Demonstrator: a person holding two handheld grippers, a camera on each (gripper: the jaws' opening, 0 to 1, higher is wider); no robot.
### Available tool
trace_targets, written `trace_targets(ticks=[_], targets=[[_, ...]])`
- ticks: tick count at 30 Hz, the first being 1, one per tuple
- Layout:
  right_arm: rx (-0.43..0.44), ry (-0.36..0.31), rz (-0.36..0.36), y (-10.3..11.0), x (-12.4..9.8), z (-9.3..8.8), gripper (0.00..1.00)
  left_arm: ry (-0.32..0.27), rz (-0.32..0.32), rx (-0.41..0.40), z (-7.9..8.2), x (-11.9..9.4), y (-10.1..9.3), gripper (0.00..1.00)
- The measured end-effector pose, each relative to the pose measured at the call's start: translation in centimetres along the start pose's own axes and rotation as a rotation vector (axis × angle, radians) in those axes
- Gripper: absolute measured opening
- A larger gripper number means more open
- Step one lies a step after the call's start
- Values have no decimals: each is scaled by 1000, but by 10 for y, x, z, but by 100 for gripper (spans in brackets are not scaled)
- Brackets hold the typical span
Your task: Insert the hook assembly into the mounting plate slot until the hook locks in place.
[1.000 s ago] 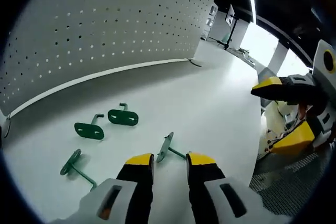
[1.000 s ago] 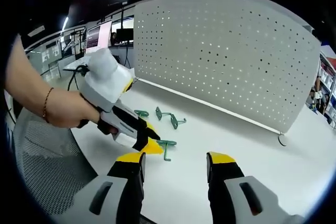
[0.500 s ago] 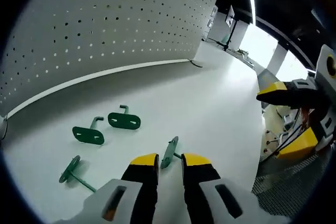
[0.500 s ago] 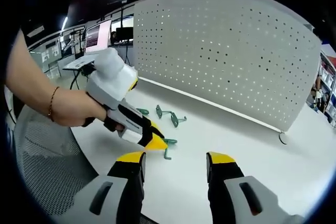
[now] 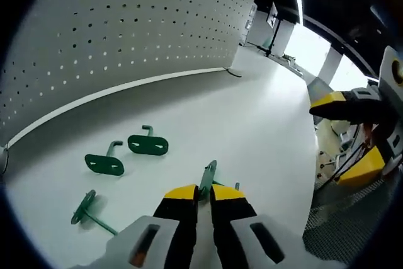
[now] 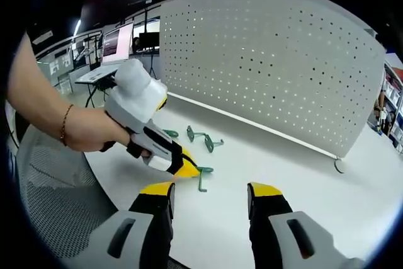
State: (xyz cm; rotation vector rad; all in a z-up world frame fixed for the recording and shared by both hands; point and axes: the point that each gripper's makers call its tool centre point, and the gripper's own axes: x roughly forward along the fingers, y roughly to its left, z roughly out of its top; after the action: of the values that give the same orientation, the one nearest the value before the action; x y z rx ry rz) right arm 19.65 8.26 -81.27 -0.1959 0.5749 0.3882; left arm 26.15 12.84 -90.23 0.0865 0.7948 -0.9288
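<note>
Closed in since before: left gripper (image 5: pixel 202 192) nearly pinching hook (image 5: pixel 207 179); right gripper (image 6: pixel 211 191) released. Stiff, light; best gripped by plate.

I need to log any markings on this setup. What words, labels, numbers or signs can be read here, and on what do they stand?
None can be read.
The pegboard, the green hooks and both grippers, left and right, carry no visible text.
The screens in the background of the right gripper view are too small and blurred to read.
</note>
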Motion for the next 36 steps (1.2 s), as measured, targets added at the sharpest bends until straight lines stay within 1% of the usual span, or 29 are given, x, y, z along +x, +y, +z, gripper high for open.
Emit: trace_targets(ticks=[1, 3, 10, 19, 21, 23, 28, 30, 36], targets=[[1, 0, 0, 0, 0, 0, 43, -2, 5, 0, 0, 0, 1, 8], [1, -2, -1, 0, 0, 0, 43, -11, 21, 25, 2, -1, 3, 8], [0, -3, 0, 0, -1, 0, 43, -1, 10, 28, -2, -1, 0, 4], [-2, -3, -3, 0, -1, 0, 43, 2, 8, 26, -3, -3, -2, 4], [-4, -2, -3, 0, -1, 0, 43, 0, 13, 24, -2, -4, 1, 3], [-6, -3, -3, 1, -1, 0, 43, -4, 6, -3, 0, -7, 2, 3], [-10, -8, -4, 1, -1, 2, 42, -29, 9, -28, 8, -14, 6, 3], [-9, -5, -3, 1, -1, 1, 42, -30, 2, -25, 9, -16, 4, 3], [-8, -10, -4, 0, -1, 2, 42, -13, 0, -23, 1, -29, -3, 2]])
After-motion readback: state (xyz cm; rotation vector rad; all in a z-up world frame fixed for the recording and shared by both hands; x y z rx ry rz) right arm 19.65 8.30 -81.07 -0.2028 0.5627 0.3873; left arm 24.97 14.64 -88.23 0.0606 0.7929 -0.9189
